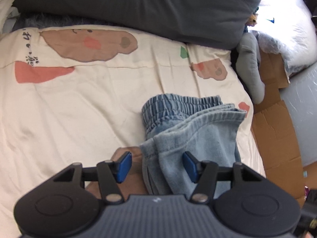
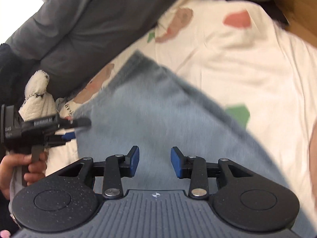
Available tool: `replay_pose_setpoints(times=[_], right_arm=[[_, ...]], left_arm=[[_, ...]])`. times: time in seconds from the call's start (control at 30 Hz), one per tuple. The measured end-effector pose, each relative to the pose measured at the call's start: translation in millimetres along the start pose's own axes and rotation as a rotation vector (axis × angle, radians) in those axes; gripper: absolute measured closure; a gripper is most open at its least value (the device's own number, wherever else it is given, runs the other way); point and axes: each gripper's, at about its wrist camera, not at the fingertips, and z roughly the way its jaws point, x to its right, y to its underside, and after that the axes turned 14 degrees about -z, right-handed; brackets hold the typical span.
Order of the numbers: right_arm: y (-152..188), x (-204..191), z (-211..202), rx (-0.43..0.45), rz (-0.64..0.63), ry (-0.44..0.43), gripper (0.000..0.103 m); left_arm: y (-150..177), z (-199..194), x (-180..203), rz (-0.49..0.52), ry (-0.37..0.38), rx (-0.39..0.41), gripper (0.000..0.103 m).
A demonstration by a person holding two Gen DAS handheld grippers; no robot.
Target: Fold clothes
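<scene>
A pair of light blue jeans lies folded on a cream bed sheet that has brown bears and pink and green shapes printed on it. The stretchy waistband of the jeans sits at the far end of the fold, and the pale legs are stacked on top, close to the right edge of the bed.

The left gripper hangs low over the near end of the jeans. Its two blue pads are wide apart. The left pad is over the bare sheet and the right pad is over the denim. The cloth edge is between them, but the pads are not squeezing it.

The right gripper is over the wide blue cloth too. Its pads are parted with a gap between them, and nothing is pinched there. That view is blurry.

A hand holds the grip of the left gripper at the side. A big dark grey pillow lies across the top of the bed. A white fluffy toy sits by it. Brown cardboard lies beside the bed
</scene>
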Motion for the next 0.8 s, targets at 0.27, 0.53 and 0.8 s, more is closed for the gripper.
replay_pose_setpoints(times=[0.27, 0.53, 0.8], right_arm=[[-52, 23, 34, 0.048, -0.153, -0.018, 0.057], [-104, 33, 73, 0.065, -0.301, -0.081, 0.054], [-134, 27, 95, 0.032, -0.405, -0.219, 0.055]], left_arm=[[-2, 9, -8, -0.042, 0.069, -0.006, 0.052], [-5, 8, -6, -0.023, 0.089, -0.013, 0.061], [-6, 9, -15, -0.099, 0.133, -0.014, 0.059]])
